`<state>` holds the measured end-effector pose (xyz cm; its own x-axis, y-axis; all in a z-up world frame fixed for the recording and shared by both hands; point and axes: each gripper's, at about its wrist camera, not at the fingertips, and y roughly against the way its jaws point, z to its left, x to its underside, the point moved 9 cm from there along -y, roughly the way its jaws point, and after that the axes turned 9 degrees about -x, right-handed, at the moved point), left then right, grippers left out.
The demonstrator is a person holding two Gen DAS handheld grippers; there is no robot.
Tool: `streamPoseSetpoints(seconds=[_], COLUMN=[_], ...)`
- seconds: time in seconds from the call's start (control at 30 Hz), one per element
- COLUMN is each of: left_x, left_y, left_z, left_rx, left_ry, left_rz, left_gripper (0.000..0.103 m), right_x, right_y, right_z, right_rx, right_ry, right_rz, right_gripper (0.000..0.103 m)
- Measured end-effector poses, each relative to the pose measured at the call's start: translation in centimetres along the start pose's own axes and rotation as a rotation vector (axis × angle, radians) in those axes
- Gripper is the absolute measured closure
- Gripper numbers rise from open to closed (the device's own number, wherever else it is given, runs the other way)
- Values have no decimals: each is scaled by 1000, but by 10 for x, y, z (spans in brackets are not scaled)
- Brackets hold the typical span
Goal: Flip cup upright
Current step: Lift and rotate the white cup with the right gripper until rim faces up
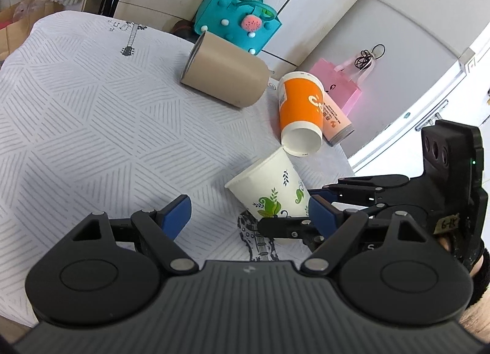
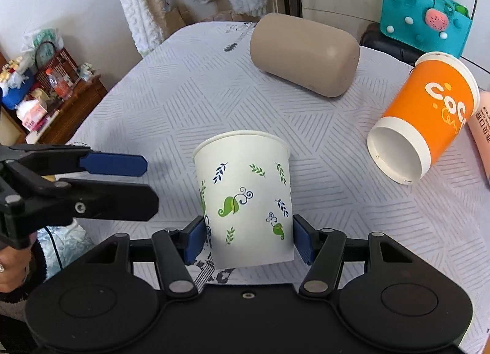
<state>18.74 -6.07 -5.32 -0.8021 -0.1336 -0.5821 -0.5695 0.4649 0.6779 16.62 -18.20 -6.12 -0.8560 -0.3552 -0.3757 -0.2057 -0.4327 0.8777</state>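
White quilted cloth (image 2: 159, 99) with grey hatching covers the table, and a wall of pale cabinets stands behind it. Seen from the right wrist camera and reading left to right: the left gripper (image 2: 147, 181) reaches in from the left, its blue-padded fingers (image 2: 113, 164) spread apart and empty, stopped just short of the cup's left side, probably waiting as a spare support. Dead ahead of the right gripper (image 2: 249, 239) is the white paper cup printed with green and blue leaves (image 2: 246, 197). Its two blue pads sit against opposite sides of the cup's narrow base end, closed on it, with the rim pointing away and slightly up. Gripping near the base likely leaves the mouth free as the wrist rotates the cup toward standing; it looks tilted and mid-turn, its base not yet flat on the cloth.

Ahead and slightly right lies a beige rounded plastic tumbler (image 2: 304, 54) on its side. Further right an orange-and-white paper cup (image 2: 425, 118) lies tipped, open mouth toward the gripper, resting against a pink bottle (image 2: 482, 133) at the far right edge. A teal felt handbag (image 2: 425, 14) sits beyond them.
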Motion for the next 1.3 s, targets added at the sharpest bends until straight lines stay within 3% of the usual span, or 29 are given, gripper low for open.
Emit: streamPoseSetpoints(seconds=[0.17, 0.33, 0.47, 0.6, 0.77, 0.87, 0.9, 0.97, 1.1, 1.3], left_x=[-1, -2, -1, -7, -2, -3, -3, -3, -5, -9], left_y=[-10, -23, -37, -43, -51, -54, -55, -54, -47, -28], left_z=[-10, -19, -22, -25, -29, -29, -30, -31, -34, -40], left_rx=[17, 41, 91, 71, 102, 67, 56, 37, 24, 17], left_ry=[-4, 1, 66, 56, 83, 69, 63, 44, -2, -103], left_rz=[52, 113, 170, 160, 205, 186, 176, 161, 96, -47], left_gripper=[19, 19, 19, 19, 20, 20, 23, 35, 40, 41], right_x=[0, 3, -6, -13, -14, -13, -12, -11, -10, -8], right_y=[3, 13, 21, 19, 16, 15, 15, 17, 22, 28], right_z=[0, 4, 2, 0, -1, 0, 1, 3, 3, 5], right_rx=[-9, -42, -64, -88, -107, -91, -88, -89, -57, -44], right_ry=[38, 111, 162, 204, 231, 256, 260, 267, 258, 240], right_rz=[-20, -40, -53, -49, -49, -47, -48, -46, -77, -151], right_gripper=[37, 16, 15, 11, 12, 17, 24, 34, 36, 36])
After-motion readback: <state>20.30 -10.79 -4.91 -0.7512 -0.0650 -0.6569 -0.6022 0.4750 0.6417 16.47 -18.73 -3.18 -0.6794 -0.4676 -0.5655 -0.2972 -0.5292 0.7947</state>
